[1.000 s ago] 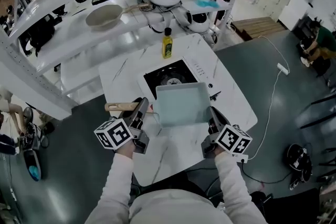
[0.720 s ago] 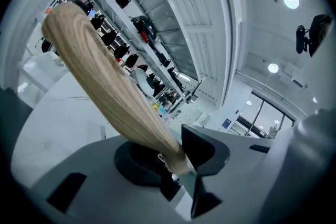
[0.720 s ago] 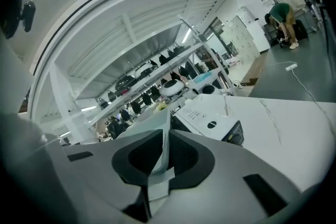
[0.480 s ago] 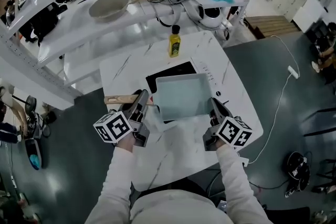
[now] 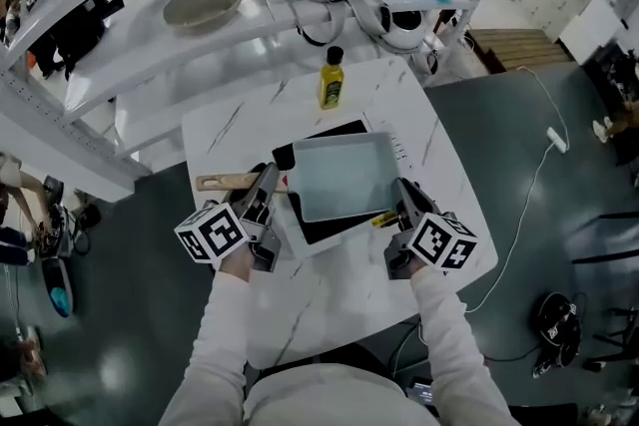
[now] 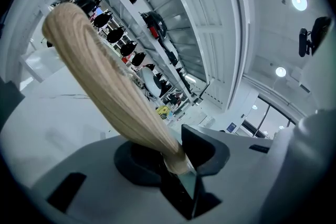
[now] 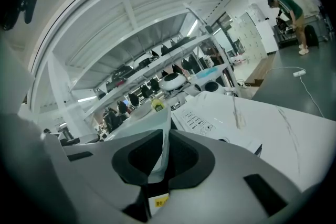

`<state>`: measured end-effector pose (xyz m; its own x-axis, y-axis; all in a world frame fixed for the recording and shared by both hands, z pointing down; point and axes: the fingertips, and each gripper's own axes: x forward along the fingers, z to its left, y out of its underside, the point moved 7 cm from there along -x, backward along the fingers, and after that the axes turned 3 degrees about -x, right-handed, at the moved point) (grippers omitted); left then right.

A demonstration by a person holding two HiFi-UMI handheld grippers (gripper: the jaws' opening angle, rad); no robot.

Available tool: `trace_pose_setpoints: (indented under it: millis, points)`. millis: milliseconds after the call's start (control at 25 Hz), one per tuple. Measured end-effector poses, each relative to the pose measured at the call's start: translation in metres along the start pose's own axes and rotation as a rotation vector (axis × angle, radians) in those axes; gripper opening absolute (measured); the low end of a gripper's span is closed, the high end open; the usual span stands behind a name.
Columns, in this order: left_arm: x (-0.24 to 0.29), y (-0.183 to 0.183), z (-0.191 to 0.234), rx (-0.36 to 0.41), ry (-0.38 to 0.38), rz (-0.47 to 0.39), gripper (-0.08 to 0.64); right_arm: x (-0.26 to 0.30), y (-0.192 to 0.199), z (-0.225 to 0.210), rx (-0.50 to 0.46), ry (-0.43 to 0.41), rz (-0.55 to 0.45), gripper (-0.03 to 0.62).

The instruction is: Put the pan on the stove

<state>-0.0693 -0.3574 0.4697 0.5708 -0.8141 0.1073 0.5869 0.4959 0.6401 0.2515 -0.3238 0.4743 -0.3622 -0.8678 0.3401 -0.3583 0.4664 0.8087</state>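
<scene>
Left claw (image 5: pixel 266 199) is clamping the wooden handle (image 5: pixel 225 181), right claw (image 5: pixel 403 203) is pinching the opposite rim; pan (image 5: pixel 341 177) is hanging between them over the stove (image 5: pixel 321 228), handle pointing left, so probably just straight down.

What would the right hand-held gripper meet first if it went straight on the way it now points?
The right hand-held gripper is shut on the pan rim; beyond it, the yellow bottle probably comes first, though depth is unclear.
</scene>
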Motion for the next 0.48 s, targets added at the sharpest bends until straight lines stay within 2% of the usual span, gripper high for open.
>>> trace_pose_setpoints:
  millis: [480]
  points:
    - [0.0056,0.0032,0.0100,-0.007,-0.003,0.000,0.137,0.0055,0.0012,-0.0051,-0.012,0.004,0.007,0.049]
